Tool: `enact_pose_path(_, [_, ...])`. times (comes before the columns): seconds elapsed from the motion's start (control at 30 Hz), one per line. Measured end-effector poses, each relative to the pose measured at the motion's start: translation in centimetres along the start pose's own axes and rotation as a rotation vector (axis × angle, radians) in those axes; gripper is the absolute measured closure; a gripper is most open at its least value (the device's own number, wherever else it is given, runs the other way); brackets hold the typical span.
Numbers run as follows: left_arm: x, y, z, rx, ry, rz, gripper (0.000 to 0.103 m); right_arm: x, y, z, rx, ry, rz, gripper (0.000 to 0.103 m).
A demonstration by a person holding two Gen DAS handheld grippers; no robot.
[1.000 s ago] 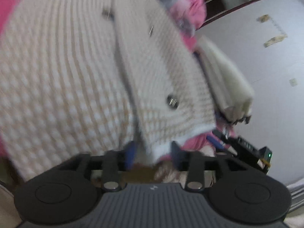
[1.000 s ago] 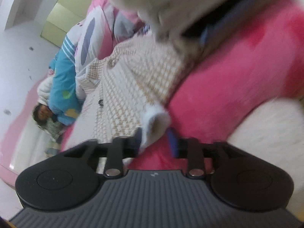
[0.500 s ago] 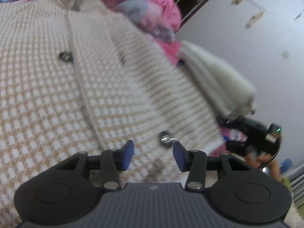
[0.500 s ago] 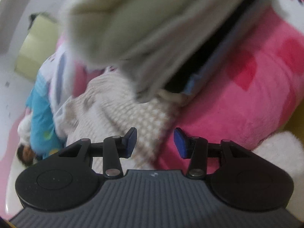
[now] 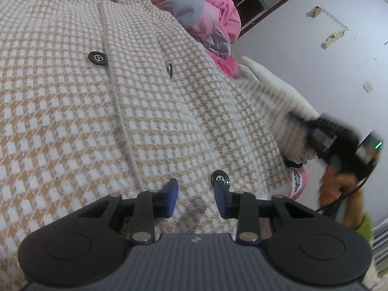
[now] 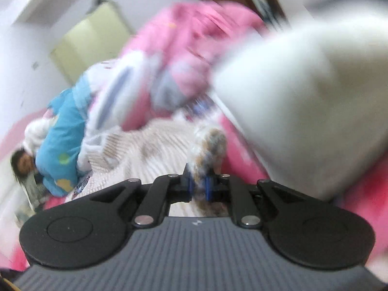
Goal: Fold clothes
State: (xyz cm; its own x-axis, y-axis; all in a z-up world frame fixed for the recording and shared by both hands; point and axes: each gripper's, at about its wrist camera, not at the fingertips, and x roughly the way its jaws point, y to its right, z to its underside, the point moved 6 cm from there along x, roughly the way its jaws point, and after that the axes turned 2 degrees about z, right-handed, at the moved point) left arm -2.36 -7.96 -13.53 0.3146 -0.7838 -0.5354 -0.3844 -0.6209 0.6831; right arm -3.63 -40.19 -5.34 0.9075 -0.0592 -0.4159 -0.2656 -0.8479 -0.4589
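A beige-and-white checked knit cardigan (image 5: 150, 111) with dark buttons lies spread out and fills the left wrist view. My left gripper (image 5: 196, 194) hovers open just over its lower front, beside the bottom button (image 5: 220, 177), with nothing between its fingers. At the right of that view a hand (image 5: 337, 186) holds my right gripper (image 5: 312, 133) against the cardigan's right edge, which is blurred. In the blurred right wrist view my right gripper (image 6: 200, 184) is shut on a bunch of the cardigan's fabric (image 6: 206, 145).
Pink bedding (image 6: 242, 150) lies under the cardigan. A folded white garment (image 6: 303, 97) looms close at the right. Pink and grey quilts (image 5: 206, 21) pile up behind, with a blue-and-white bundle (image 6: 63, 133) to the left. A white wall (image 5: 327, 68) stands at the right.
The left gripper let go of the cardigan's hem and opened over it. The right gripper also let go, opened, then shut on the cardigan's right edge.
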Motion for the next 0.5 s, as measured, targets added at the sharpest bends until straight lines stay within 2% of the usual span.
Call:
enact_pose_path(0.1, [0.1, 0.2, -0.2, 0.012, -0.008, -0.011, 0.069, -0.3, -3.3, -4.5, -0.167, 0.07, -0.024, 0.095])
enact_pose_path(0.23, [0.2, 0.4, -0.4, 0.031, -0.019, -0.028, 0.069, 0.6, -4.5, -12.8, -0.293, 0.139, -0.007, 0.095])
enact_pose_path(0.37, [0.3, 0.6, -0.6, 0.05, -0.029, -0.044, 0.069, 2.7, -2.6, -21.5, -0.28, 0.132, 0.038, 0.096])
enact_pose_path(0.5, [0.7, 0.7, -1.0, 0.051, -0.048, -0.044, 0.069, 5.6, 0.8, -28.1, -0.248, 0.127, 0.127, 0.096])
